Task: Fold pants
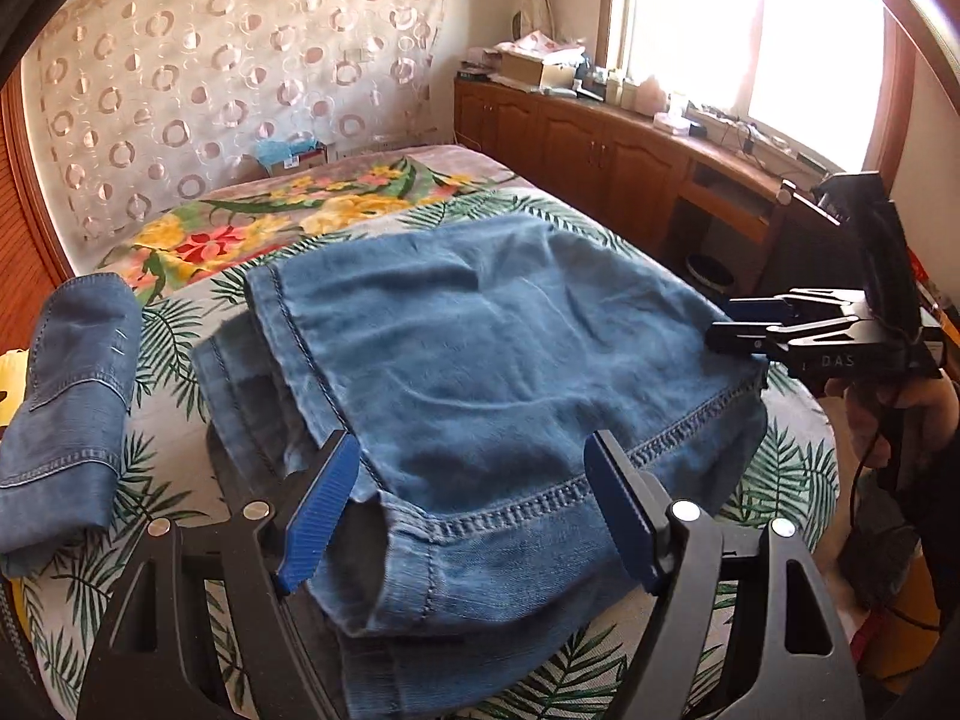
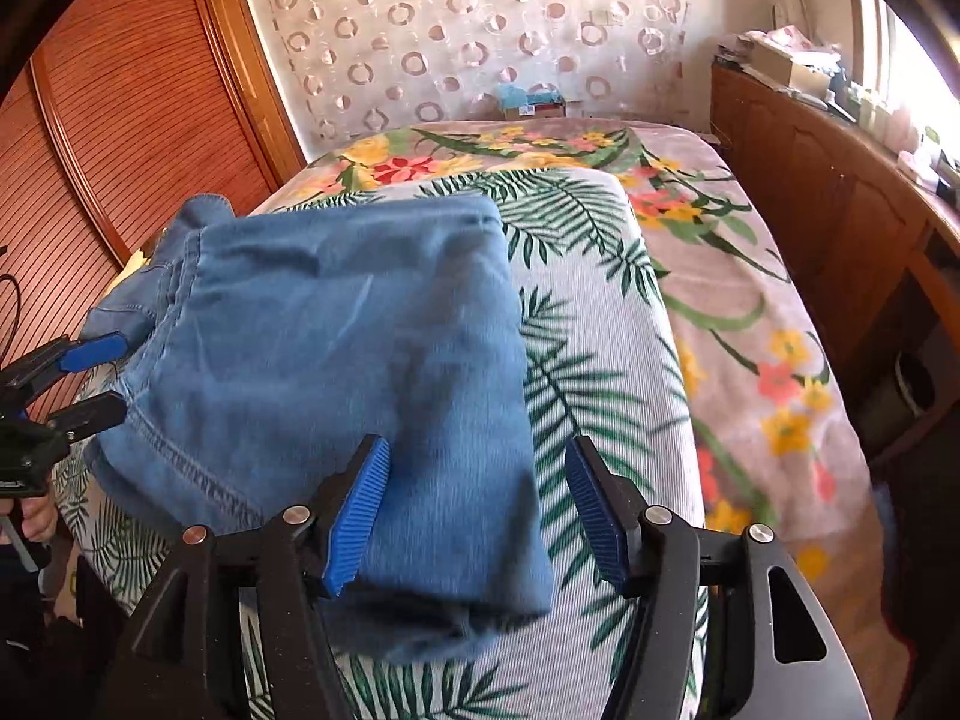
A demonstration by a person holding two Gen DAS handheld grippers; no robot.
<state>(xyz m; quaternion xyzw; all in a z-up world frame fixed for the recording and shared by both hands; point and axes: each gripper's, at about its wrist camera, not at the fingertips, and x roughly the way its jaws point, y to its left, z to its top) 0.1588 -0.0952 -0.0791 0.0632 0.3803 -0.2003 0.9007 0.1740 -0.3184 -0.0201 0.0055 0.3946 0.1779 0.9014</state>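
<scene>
While your left gripper (image 1: 471, 510) and right gripper (image 2: 477, 510) both stand released, folded pants (image 1: 480, 372) lie on the bed (image 2: 606, 324) directly ahead between their fingers; second denim piece (image 1: 66, 414) lies left.

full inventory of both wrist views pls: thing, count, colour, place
folded jeans: 1, blue denim, centre of bed
second denim piece: 1, blue, left on bed
leaf-print cover: 1, white and green, under jeans
floral blanket: 1, pink, yellow and green, far end and window side of bed
cabinet: 1 run, brown wood, under window, cluttered top
left gripper: 1, black, blue pads, open at jeans hem
right gripper: 1, same, open over jeans corner
</scene>
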